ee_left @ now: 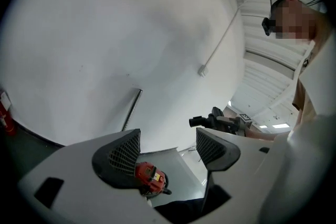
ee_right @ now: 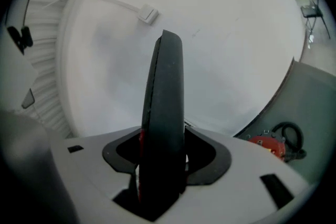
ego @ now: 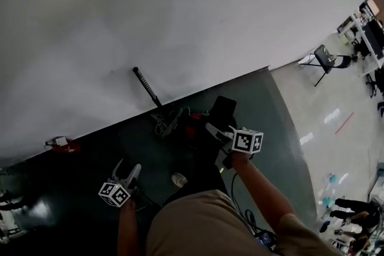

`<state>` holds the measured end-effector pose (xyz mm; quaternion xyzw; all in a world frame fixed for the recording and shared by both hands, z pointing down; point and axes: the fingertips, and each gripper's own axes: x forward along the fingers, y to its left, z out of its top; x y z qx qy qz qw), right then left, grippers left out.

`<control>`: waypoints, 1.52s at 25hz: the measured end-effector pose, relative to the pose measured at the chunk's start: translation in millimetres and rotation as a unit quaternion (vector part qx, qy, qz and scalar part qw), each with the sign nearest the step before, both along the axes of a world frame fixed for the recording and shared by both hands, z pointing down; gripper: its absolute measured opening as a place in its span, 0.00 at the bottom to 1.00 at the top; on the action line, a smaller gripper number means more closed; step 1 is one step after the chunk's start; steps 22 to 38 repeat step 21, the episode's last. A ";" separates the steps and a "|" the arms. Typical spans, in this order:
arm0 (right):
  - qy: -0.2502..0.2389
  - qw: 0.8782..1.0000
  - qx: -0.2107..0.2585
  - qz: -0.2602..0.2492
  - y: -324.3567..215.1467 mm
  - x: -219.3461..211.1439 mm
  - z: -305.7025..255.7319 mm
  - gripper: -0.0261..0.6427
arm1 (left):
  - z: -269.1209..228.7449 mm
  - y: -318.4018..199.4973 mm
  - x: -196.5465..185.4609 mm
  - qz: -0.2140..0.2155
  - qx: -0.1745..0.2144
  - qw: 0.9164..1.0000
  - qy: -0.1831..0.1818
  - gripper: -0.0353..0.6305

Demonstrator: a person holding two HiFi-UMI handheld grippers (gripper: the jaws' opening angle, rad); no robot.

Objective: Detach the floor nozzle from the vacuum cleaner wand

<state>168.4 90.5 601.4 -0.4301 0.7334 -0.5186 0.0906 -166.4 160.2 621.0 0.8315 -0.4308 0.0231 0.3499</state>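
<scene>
Right gripper [ee_right: 163,157] is clenched on a flat black part [ee_right: 165,113] with a red strip, seen edge-on; reads as the floor nozzle, can't confirm. It sits deep between the pads, held up off the floor. Thin black rod [ego: 147,87], likely the wand, leans on the wall, well apart from it, so separation looks done. Left gripper [ee_left: 168,147] is released and empty; red vacuum body [ee_left: 149,177] shows through its gap but lies beyond on the floor. Next: set the nozzle down, controlled release
</scene>
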 end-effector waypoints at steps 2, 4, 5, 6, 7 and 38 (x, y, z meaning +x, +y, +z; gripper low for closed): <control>-0.029 0.999 -0.002 0.025 4.9 -7.6 -6.7 0.37 | 6.9 4.7 -20.0 -0.012 -0.003 1.000 0.008 0.57; -0.041 0.998 -0.002 0.039 12.1 -11.1 -11.6 0.37 | 13.1 11.1 -33.4 -0.020 -0.006 1.000 0.012 0.57; -0.043 0.998 -0.002 0.045 15.5 -12.7 -12.9 0.37 | 15.6 13.6 -39.1 -0.023 -0.007 1.000 0.015 0.57; -0.046 0.998 -0.003 0.049 18.4 -15.3 -13.2 0.37 | 18.0 15.4 -45.3 -0.027 -0.006 0.999 0.018 0.57; -0.048 0.997 -0.003 0.052 20.6 -18.8 -12.4 0.37 | 20.7 16.5 -51.9 -0.031 -0.004 0.999 0.021 0.57; -0.005 0.998 0.020 0.061 12.6 -44.9 -18.6 0.37 | 16.1 14.6 -95.0 -0.059 0.026 0.997 0.038 0.57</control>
